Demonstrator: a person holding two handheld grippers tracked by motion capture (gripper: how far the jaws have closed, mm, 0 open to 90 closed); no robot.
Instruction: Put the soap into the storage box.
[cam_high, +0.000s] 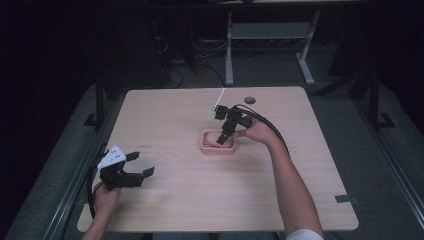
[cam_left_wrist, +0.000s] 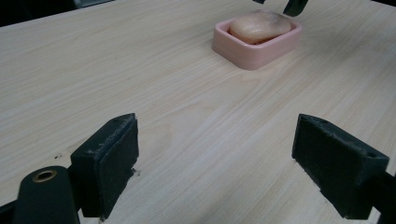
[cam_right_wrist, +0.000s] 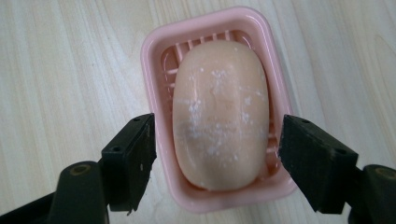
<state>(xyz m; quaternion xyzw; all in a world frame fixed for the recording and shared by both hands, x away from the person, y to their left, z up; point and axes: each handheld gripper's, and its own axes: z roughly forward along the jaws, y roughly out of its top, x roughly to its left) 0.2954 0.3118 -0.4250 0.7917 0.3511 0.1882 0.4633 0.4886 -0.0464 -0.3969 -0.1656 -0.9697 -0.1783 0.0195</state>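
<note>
A pink soap dish (cam_high: 218, 150) sits near the middle of the wooden table (cam_high: 175, 200), with a pale peach bar of soap (cam_high: 212, 139) lying in it. My right gripper (cam_high: 223, 138) points down over the dish. In the right gripper view its jaws stand open on either side of the soap (cam_right_wrist: 219, 116) and the dish rim (cam_right_wrist: 205, 23), with a gap on each side. My left gripper (cam_high: 141, 164) is held low near the table's front left, open with nothing between its jaws (cam_left_wrist: 217, 158). It faces the dish (cam_left_wrist: 254, 51) and the soap (cam_left_wrist: 259, 25) from a distance.
A round cable hole (cam_high: 249, 100) sits near the table's far edge. A strip of black tape (cam_high: 346, 198) marks the front right corner. Beyond the table stand the grey legs of another desk (cam_high: 229, 55), amid dark floor and cables.
</note>
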